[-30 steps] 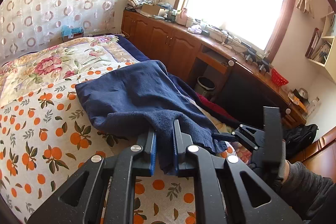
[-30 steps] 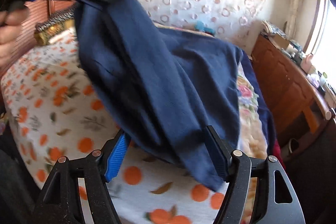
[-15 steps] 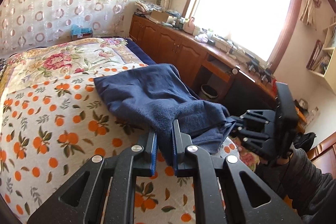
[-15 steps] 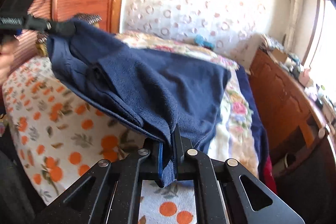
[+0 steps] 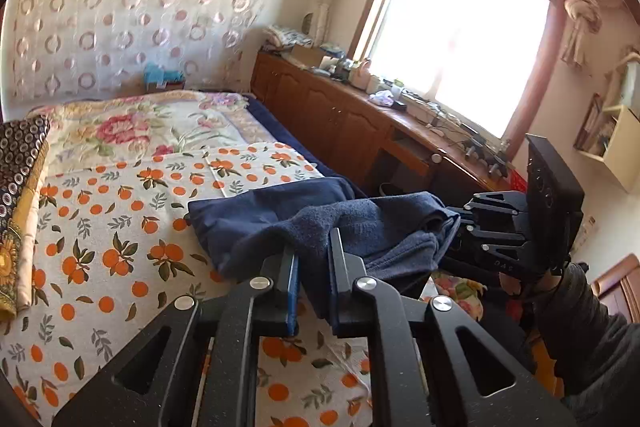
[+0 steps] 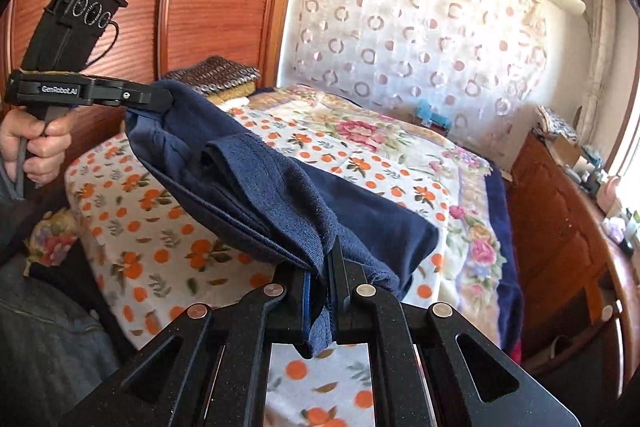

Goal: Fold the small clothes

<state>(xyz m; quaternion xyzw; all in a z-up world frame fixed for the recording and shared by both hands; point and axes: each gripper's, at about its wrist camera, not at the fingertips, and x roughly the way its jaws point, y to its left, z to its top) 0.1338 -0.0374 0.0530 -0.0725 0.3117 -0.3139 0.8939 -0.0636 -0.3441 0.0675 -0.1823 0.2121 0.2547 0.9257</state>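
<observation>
In the right wrist view, the left tongs (image 6: 160,98) at upper left and the right tongs (image 6: 320,291) at bottom centre each clench a corner of the navy garment (image 6: 256,187), stretched diagonally between them above the bed (image 6: 360,155).

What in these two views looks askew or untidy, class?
The navy garment is bunched, not flat: thick uneven folds hang between the left gripper and right gripper, both clamped on it, with only its far end on the bed. A loose end dangles below the right gripper. Nothing looks damaged.
</observation>
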